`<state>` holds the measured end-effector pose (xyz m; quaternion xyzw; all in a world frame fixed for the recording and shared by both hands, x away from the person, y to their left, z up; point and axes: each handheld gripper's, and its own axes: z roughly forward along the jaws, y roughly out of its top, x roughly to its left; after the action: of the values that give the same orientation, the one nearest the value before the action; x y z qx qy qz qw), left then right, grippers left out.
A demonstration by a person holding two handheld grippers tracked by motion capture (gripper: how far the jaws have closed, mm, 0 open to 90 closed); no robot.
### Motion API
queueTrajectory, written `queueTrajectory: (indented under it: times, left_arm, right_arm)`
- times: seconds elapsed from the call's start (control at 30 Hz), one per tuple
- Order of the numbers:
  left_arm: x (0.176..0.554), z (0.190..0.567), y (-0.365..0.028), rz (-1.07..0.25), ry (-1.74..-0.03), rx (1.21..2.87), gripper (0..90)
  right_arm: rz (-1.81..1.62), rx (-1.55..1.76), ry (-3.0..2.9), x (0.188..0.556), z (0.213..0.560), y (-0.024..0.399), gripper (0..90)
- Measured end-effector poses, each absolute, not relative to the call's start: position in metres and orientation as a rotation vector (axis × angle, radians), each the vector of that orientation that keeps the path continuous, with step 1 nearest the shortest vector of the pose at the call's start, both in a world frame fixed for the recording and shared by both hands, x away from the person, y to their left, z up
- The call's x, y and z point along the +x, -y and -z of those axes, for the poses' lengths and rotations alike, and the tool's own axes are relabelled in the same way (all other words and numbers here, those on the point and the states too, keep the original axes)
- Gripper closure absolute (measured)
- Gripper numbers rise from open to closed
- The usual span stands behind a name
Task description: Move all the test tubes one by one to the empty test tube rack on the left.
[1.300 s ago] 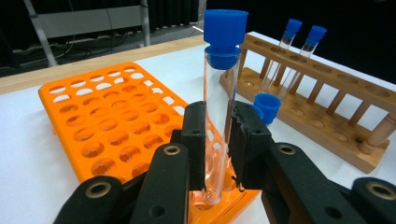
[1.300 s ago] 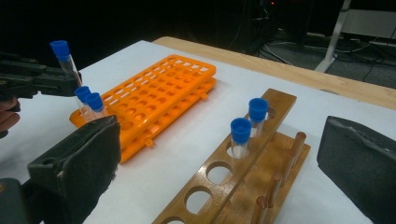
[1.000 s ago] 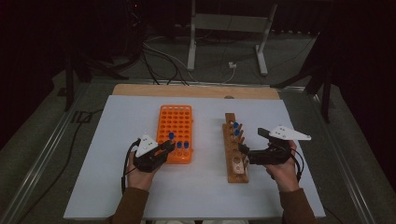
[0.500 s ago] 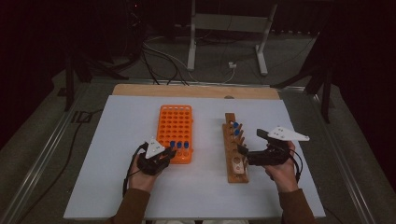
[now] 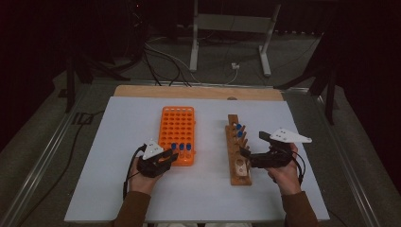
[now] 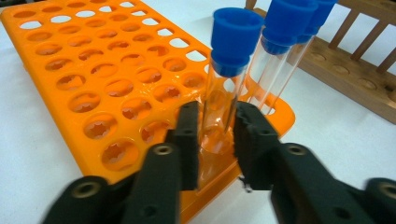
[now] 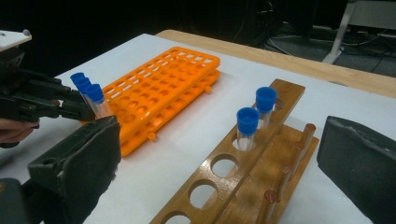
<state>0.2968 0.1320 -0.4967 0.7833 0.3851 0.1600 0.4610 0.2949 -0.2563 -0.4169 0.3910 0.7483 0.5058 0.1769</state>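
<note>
left gripper (image 6: 212, 135) jaws have just been opening and are flanking, no longer pinching, a blue-capped tube (image 6: 224, 84) standing in the orange rack (image 6: 93, 88)'s near corner. right gripper (image 7: 217, 172) is gaping over the wooden rack (image 7: 261, 163), its own view showing two capped tubes (image 7: 247, 126) there.

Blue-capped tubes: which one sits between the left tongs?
The tube at the end of the orange rack's row of three, nearest the left tongs: that end tube stands between their jaws; its two neighbours stand beyond, outside them.
</note>
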Motion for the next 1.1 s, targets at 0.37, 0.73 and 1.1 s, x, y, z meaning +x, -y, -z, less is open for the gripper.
queueTrajectory:
  times: [0.37, 0.73, 1.1]
  left_arm:
    - [0.295, 0.483, -0.149, -0.370, -0.949, 1.845, 47.3]
    - [0.291, 0.465, -0.154, -0.476, -0.977, 1.789, 19.1]
    - [0.289, 0.454, -0.159, -0.471, -0.994, 1.732, 2.0]
  right_arm:
    - [-1.434, 1.113, -2.116, 0.295, 0.418, 0.258, 0.0]
    - [-1.395, 1.096, -2.122, 0.296, 0.417, 0.255, 0.0]
    - [-1.340, 1.064, -2.130, 0.314, 0.407, 0.250, 3.6]
